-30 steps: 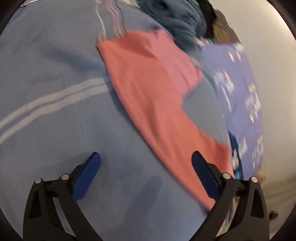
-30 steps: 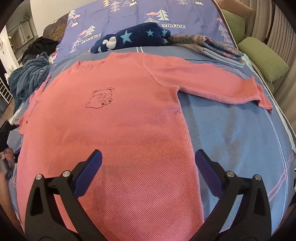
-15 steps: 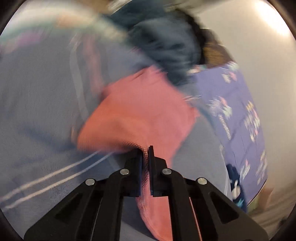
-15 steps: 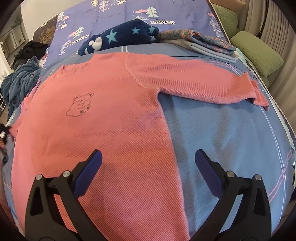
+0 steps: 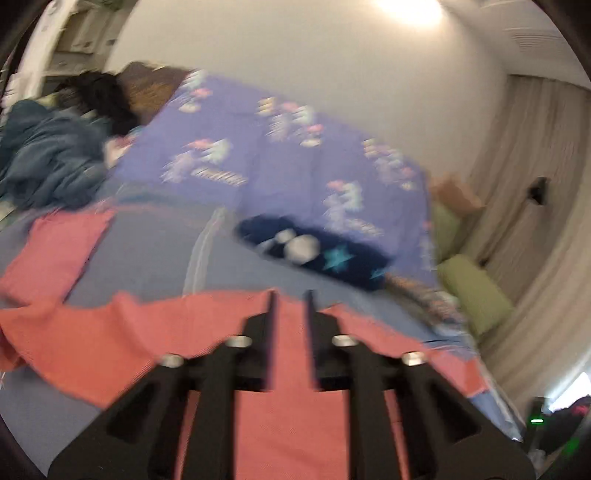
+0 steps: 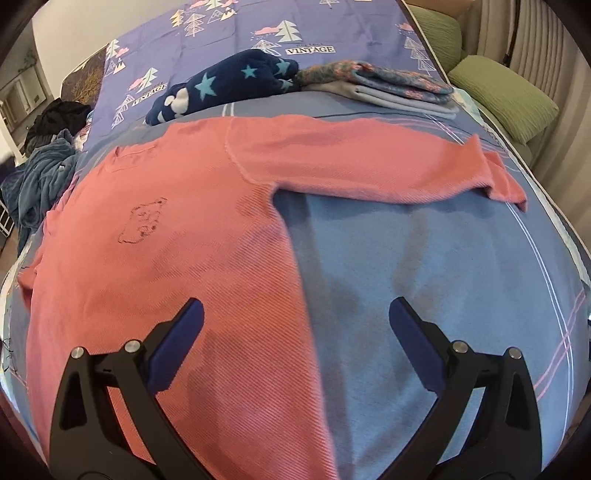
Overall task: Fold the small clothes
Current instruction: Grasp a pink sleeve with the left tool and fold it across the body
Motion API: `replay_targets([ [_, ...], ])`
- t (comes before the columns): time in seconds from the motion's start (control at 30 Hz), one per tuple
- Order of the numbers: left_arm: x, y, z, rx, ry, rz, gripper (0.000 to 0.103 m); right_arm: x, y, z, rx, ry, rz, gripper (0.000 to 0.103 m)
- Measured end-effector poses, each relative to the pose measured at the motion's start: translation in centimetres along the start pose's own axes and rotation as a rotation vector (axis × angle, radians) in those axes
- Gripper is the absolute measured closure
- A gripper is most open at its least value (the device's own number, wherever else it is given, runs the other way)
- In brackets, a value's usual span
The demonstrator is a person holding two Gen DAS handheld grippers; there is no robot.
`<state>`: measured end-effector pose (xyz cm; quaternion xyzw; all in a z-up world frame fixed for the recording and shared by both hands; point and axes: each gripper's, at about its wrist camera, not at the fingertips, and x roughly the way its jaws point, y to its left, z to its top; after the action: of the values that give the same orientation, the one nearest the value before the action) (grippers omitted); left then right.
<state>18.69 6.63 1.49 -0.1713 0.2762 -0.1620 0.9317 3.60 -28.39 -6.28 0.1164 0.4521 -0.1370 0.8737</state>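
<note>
A pink long-sleeved sweater (image 6: 177,258) with a small bear outline lies flat on the blue bedspread (image 6: 424,266), its right sleeve (image 6: 369,170) stretched out to the right. My right gripper (image 6: 295,325) is open and empty, hovering over the sweater's right side edge. In the blurred left wrist view my left gripper (image 5: 290,299) is shut on pink sweater fabric (image 5: 288,406), which fills the narrow gap between the jaws and drapes under them. The rest of the sweater (image 5: 110,339) spreads to the left there.
A navy star-print fleece (image 6: 225,85) and a folded stack of clothes (image 6: 388,88) lie at the back by the purple tree-print pillow (image 6: 258,33). A blue-grey pile of garments (image 6: 40,177) sits at the left. Green cushions (image 6: 506,96) line the right.
My left gripper closed on the sweater's fabric and has lifted and swung it, its view now facing the headboard and wall. My right gripper shifted rightward over the sweater's side edge, still open.
</note>
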Motion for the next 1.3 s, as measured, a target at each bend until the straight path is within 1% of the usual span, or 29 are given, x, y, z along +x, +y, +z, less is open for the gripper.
replay_targets([
  [0.03, 0.3, 2.5, -0.6, -0.055, 0.005, 0.102, 0.056, 0.0, -0.3, -0.1, 0.001, 0.000, -0.002, 0.002],
  [0.07, 0.6, 4.7, -1.0, -0.102, 0.016, 0.182, 0.055, 0.0, -0.8, -0.2, 0.003, 0.001, -0.006, 0.002],
  [0.13, 0.7, 9.0, -1.7, -0.179, 0.046, 0.286, 0.055, 0.3, -1.5, -0.1, 0.015, 0.003, -0.011, 0.002],
  [0.17, 0.2, 12.2, -2.2, -0.250, 0.056, 0.350, 0.054, 0.5, -1.7, 0.0, 0.021, 0.006, -0.011, 0.002],
  [0.23, -1.3, 17.0, -3.3, -0.376, 0.074, 0.428, 0.052, 0.7, -2.0, 0.3, 0.033, 0.008, -0.002, 0.002],
  [0.27, -2.6, 20.2, -4.1, -0.493, 0.086, 0.444, 0.051, 0.8, -1.9, 0.4, 0.031, 0.006, 0.005, 0.002],
  [0.33, -3.6, 24.3, -5.5, -0.675, 0.091, 0.379, 0.051, 0.8, -1.6, 0.7, 0.018, -0.001, 0.010, 0.002],
  [0.4, -3.5, 27.4, -6.5, -0.796, 0.087, 0.325, 0.051, 0.8, -1.0, 0.9, 0.001, -0.004, 0.015, 0.002],
  [0.47, -2.9, 30.3, -7.1, -0.894, 0.072, 0.311, 0.051, 0.9, -0.5, 1.0, -0.007, 0.000, 0.021, 0.002],
  [0.53, -1.9, 31.6, -6.9, -0.932, 0.064, 0.331, 0.051, 0.8, -0.1, 0.9, -0.016, 0.003, 0.027, 0.002],
  [0.6, -1.6, 32.3, -6.5, -0.946, 0.012, 0.356, 0.054, 0.5, 0.2, 0.8, -0.030, -0.002, 0.021, 0.002],
  [0.63, -1.3, 32.6, -5.6, -0.923, -0.014, 0.361, 0.066, 0.4, 0.2, 0.8, -0.032, -0.006, 0.014, 0.002],
  [0.67, -1.1, 32.7, -4.8, -0.891, -0.015, 0.383, 0.086, 0.3, 0.1, 0.8, -0.029, -0.010, 0.008, 0.002],
  [0.7, -1.2, 32.3, -4.3, -0.866, -0.014, 0.405, 0.097, 0.2, -0.1, 0.8, -0.024, -0.012, 0.004, 0.002],
  [0.73, -1.5, 31.7, -3.8, -0.850, -0.020, 0.406, 0.101, 0.1, -0.2, 0.9, -0.017, -0.013, 0.003, 0.002],
  [0.8, -1.6, 28.9, -1.3, -0.765, -0.054, 0.352, 0.101, 0.1, -0.5, 0.9, -0.006, -0.017, -0.001, 0.002],
  [0.83, -1.8, 25.5, 0.5, -0.654, -0.071, 0.302, 0.101, 0.1, -0.5, 1.0, -0.006, -0.020, -0.003, 0.002],
  [0.9, -2.0, 19.7, 2.3, -0.485, -0.086, 0.208, 0.101, 0.1, -0.5, 1.1, -0.009, -0.024, -0.012, 0.002],
  [0.93, -2.0, 16.3, 3.0, -0.403, -0.088, 0.147, 0.100, 0.1, -0.4, 1.1, -0.008, -0.026, -0.012, 0.002],
  [0.97, -2.1, 11.5, 3.2, -0.294, -0.082, 0.052, 0.100, 0.0, -0.3, 1.2, -0.004, -0.028, -0.006, 0.002],
  [1.0, -2.0, 8.0, 3.0, -0.217, -0.071, -0.010, 0.100, -0.1, -0.2, 1.2, -0.001, -0.031, 0.000, 0.002],
  [1.03, -1.7, 4.6, 2.5, -0.136, -0.048, -0.064, 0.100, -0.2, -0.2, 1.2, 0.000, -0.034, 0.005, 0.002],
  [1.07, -1.1, 0.3, 1.3, -0.027, -0.003, -0.112, 0.099, -0.4, -0.1, 1.2, -0.001, -0.039, 0.009, 0.002],
  [1.1, -0.3, -2.4, 0.1, 0.048, 0.030, -0.131, 0.097, -0.5, 0.0, 1.1, -0.003, -0.042, 0.010, 0.002],
  [1.13, 0.5, -4.9, -1.3, 0.121, 0.068, -0.138, 0.080, -0.6, 0.0, 1.0, -0.007, -0.043, 0.008, 0.002],
  [1.17, 1.5, -7.4, -3.3, 0.199, 0.115, -0.127, 0.053, -0.6, -0.1, 0.9, -0.011, -0.042, 0.002, 0.002],
  [1.2, 2.6, -8.9, -4.9, 0.254, 0.141, -0.116, 0.048, -0.7, -0.2, 0.8, -0.011, -0.041, -0.002, 0.002],
  [1.23, 3.5, -10.4, -6.9, 0.319, 0.168, -0.111, 0.047, -0.7, -0.7, 0.8, -0.001, -0.043, -0.001, 0.002],
  [1.3, 4.8, -11.2, -8.9, 0.389, 0.217, -0.095, 0.047, -0.8, -1.1, 1.1, 0.010, -0.048, 0.031, 0.002],
])
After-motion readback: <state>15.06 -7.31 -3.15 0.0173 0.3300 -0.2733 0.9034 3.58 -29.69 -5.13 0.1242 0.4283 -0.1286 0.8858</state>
